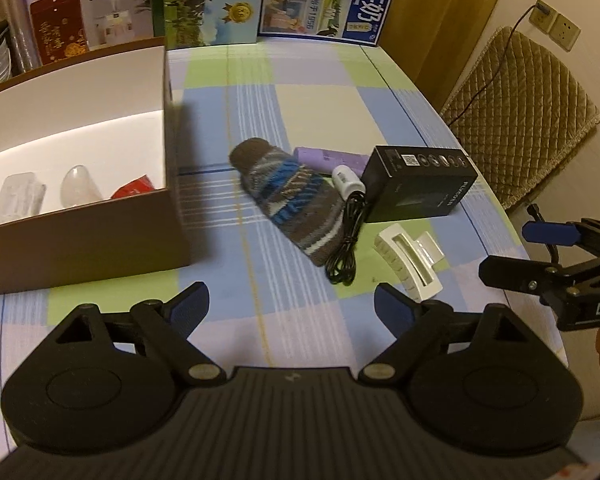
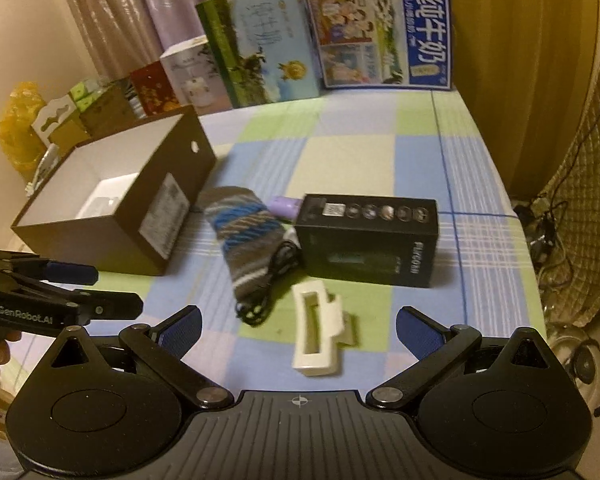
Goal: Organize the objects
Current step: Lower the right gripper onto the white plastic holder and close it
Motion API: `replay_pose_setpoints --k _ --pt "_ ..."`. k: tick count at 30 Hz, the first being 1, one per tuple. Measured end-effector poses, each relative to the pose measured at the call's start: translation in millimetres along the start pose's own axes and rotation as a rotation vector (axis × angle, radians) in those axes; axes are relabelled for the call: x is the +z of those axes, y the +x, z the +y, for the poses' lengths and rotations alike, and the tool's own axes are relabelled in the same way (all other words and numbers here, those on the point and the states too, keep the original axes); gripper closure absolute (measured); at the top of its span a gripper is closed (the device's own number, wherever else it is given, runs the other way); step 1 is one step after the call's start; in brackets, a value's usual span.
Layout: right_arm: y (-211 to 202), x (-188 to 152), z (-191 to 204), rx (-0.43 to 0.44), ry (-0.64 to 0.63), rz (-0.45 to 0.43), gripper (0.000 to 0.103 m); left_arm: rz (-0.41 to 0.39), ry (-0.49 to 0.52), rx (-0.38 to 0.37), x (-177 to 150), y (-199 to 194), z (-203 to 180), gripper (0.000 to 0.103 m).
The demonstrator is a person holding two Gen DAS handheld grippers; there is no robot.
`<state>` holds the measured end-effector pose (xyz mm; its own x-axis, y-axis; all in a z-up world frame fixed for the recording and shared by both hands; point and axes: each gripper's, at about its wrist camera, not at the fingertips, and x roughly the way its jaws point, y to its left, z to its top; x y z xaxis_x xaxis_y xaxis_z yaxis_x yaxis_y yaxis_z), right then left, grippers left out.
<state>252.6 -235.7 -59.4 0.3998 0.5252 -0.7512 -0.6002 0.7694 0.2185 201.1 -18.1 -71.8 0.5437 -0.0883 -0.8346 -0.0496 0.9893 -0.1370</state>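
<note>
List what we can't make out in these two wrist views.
- Brown box contents: in the right wrist view its near wall hides most of the inside.
- Purple tube: partly behind the knit sock and black box in both views.
- White plug on the black cable: hidden by the black box in the right view.
- Black box label text: too small, blurred.

I'm over a bench (image 1: 320, 92) with a pastel checked cloth. Behind it: mauve curtains (image 2: 140, 8), printed cartons (image 2: 384, 40) leaning upright. To its right: wood panel (image 1: 452, 20), wall sockets (image 1: 554, 24), quilted tan chair back (image 1: 528, 128). Warm, dim light.
</note>
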Motion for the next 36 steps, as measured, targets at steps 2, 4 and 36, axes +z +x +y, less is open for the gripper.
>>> replay_pose_setpoints --k 2,4,36 --pt "4.0 -1.0 -4.7 -0.005 -0.003 0.007 0.002 0.0 -0.003 0.003 0.4 4.0 -3.1 0.017" --pt "9.8 -1.0 -7.5 -0.006 -0.008 0.018 0.003 -0.001 -0.005 0.006 0.4 8.2 -4.7 0.019" --pt "94.0 -21.4 -15.7 -0.123 -0.034 0.114 0.065 0.022 0.172 -0.068 11.4 82.1 -23.1 0.032"
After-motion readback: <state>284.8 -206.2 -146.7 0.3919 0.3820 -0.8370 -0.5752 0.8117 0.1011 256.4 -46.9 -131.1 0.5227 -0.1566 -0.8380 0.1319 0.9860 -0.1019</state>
